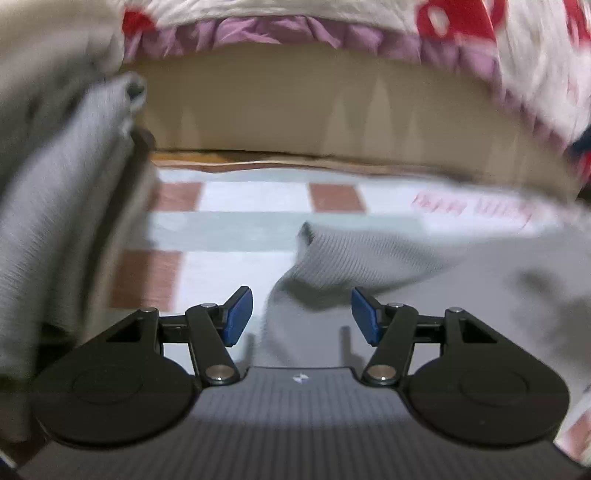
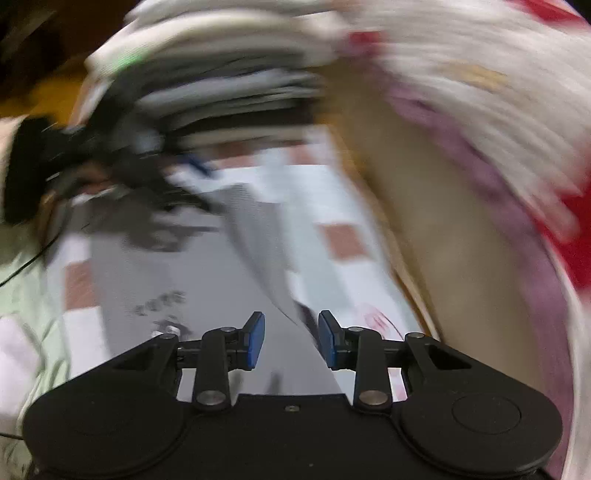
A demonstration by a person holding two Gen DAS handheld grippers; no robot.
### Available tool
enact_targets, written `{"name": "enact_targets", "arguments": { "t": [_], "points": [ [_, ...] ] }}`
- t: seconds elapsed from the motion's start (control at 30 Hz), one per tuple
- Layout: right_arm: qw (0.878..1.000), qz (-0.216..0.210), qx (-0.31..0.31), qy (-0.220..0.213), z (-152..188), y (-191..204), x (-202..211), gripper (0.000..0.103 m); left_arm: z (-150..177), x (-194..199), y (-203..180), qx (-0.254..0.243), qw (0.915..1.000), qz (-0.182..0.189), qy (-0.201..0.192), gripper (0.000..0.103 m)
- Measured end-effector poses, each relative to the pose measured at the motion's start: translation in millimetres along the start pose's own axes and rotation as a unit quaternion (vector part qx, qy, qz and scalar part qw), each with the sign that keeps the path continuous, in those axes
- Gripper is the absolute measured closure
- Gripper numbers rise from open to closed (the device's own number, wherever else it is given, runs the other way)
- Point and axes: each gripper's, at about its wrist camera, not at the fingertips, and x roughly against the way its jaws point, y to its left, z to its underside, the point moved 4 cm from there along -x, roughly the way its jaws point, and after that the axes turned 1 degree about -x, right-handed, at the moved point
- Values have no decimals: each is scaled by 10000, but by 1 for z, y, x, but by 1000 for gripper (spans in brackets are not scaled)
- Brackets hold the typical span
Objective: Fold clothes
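Note:
A grey ribbed garment (image 1: pixel 424 273) lies on a white cloth with red-brown checks (image 1: pixel 251 199). My left gripper (image 1: pixel 302 317) is open just above the garment's near edge, its blue pads (image 1: pixel 238 317) apart and holding nothing. In the right wrist view, which is blurred by motion, the same grey garment (image 2: pixel 207 280) lies flat with a dark print (image 2: pixel 162 302) and a raised fold (image 2: pixel 258 251). My right gripper (image 2: pixel 291 339) is open over the garment's right edge and holds nothing.
A beige bed side (image 1: pixel 295 107) runs across the back under a white, red and purple quilt (image 1: pixel 295 22). Grey folded cloth (image 1: pixel 48 206) hangs at the left. A stack of folded clothes (image 2: pixel 221 74) and a dark device (image 2: pixel 44 162) sit at the far left. Pale green fabric (image 2: pixel 26 295) lies near left.

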Motion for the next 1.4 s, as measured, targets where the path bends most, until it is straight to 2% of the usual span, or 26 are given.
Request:
{"name": "enact_targets", "arguments": {
  "t": [0.1,0.2,0.27,0.33,0.5,0.57,0.67,0.73,0.83,0.93,1.0,1.1,1.13,1.17,1.23,1.3,1.33,1.4],
  "points": [
    [9983,-434,345,198,-22,7,-30,70,4,-5,9,232,9986,464,-82,42],
    [9964,-597,595,96,-21,13,-51,70,8,-8,17,444,9949,891,-152,49],
    [9964,-599,596,29,-20,13,-68,70,10,-10,22,585,9912,1174,-199,93],
    [9964,-573,609,-106,-22,14,-85,70,13,-12,28,725,9864,1456,-246,95],
    [9971,-371,398,-536,-31,11,-118,66,15,1,12,430,9799,1891,-457,95],
    [9965,-379,456,-596,-33,14,-126,66,14,3,9,571,9756,2059,-513,95],
    [9962,-281,520,-640,-33,22,-129,64,12,11,8,771,9678,2312,-624,96],
    [9953,-254,633,-683,-33,26,-123,60,9,16,6,764,9655,2394,-678,100],
    [9929,-123,827,-849,-33,31,-105,51,4,25,6,984,9577,2573,-825,100],
    [9921,-66,892,-883,-34,35,-97,48,3,26,5,1050,9558,2608,-862,100],
    [9922,20,941,-813,-33,37,-100,49,4,24,2,794,9684,2237,-770,100],
    [9929,59,923,-747,-30,37,-103,49,6,24,2,370,9863,1376,-825,95],
    [9935,55,873,-725,-29,35,-104,50,7,24,2,233,9902,1112,-814,88],
    [9942,53,810,-700,-28,33,-105,51,7,23,3,172,9922,971,-763,66],
    [9946,-22,753,-719,-26,28,-104,57,9,17,4,208,9939,850,-675,43],
    [9945,6,748,-735,-27,25,-104,57,12,8,2,212,9932,980,-592,43],
    [9945,28,734,-745,-27,24,-104,57,14,2,1,270,9925,1108,-451,47],
    [9941,40,725,-802,-30,21,-104,54,18,-7,-3,285,9906,1324,-205,83]
  ]
}}
